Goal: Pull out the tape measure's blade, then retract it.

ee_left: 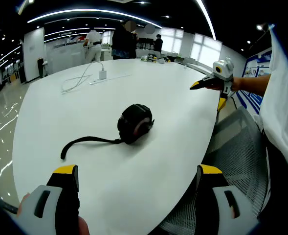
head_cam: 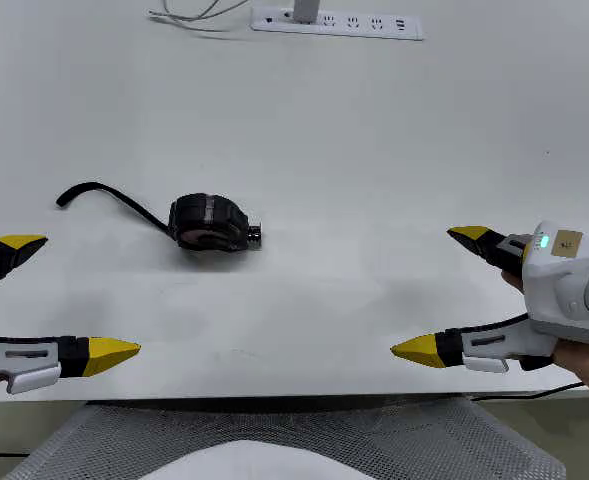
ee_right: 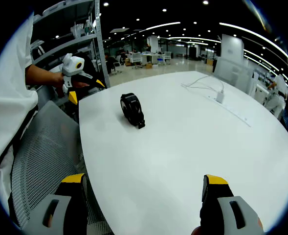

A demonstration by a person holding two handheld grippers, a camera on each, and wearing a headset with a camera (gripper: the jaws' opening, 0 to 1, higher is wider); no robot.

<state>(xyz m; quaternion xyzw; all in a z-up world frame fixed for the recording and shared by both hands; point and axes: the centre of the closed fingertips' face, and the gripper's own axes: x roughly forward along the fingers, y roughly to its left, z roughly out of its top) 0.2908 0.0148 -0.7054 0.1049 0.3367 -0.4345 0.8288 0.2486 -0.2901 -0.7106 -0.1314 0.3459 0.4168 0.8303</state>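
Fingers of the left gripper spread wide, empty; right gripper same, jaws apart, holding nothing. Black tape measure lies on the white table between them, closer to the left gripper, with its wrist strap trailing away from the right gripper. Power strip and white cable sit well beyond the tape measure. Open office, ceiling strip lights, people far behind. Left gripper's body is cut off; case markings unreadable.
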